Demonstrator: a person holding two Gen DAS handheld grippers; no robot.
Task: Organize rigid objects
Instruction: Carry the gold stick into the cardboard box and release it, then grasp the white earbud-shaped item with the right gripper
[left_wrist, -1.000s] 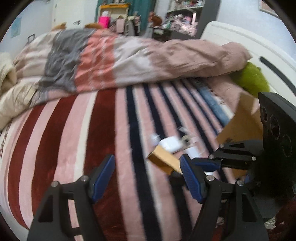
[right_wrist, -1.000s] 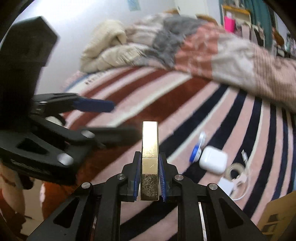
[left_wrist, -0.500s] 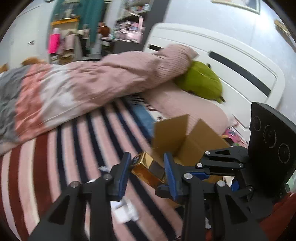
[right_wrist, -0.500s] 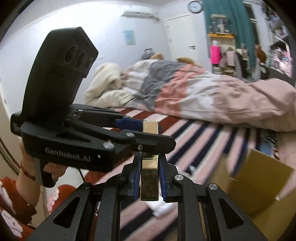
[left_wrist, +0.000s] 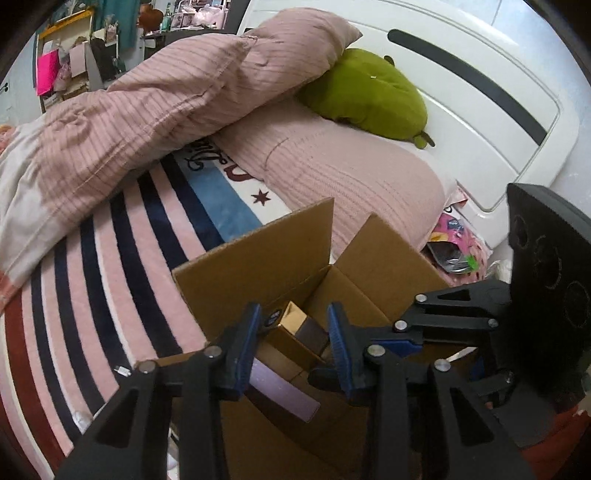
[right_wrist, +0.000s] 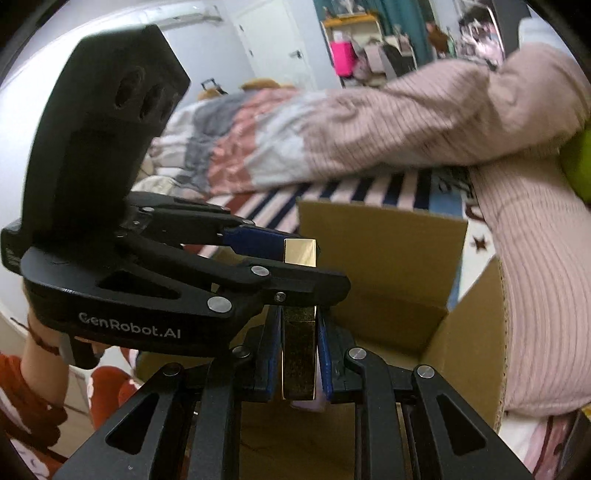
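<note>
Striped bedding (left_wrist: 110, 258) carries an open cardboard box (left_wrist: 258, 258). Over its opening, the right gripper (right_wrist: 298, 354) has its fingers clamped on a gold box (right_wrist: 298, 347). From 9 o'clock the left gripper (left_wrist: 291, 339) reaches across, its fingers spread on both sides of the gold box's far end.

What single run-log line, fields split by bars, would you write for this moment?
right gripper: shut on gold box | left gripper: open, fingers straddling gold box | location: over open cardboard box on bed | step: box not yet released

Gold box (right_wrist: 298, 354) in right tool (right_wrist: 297, 360)
</note>
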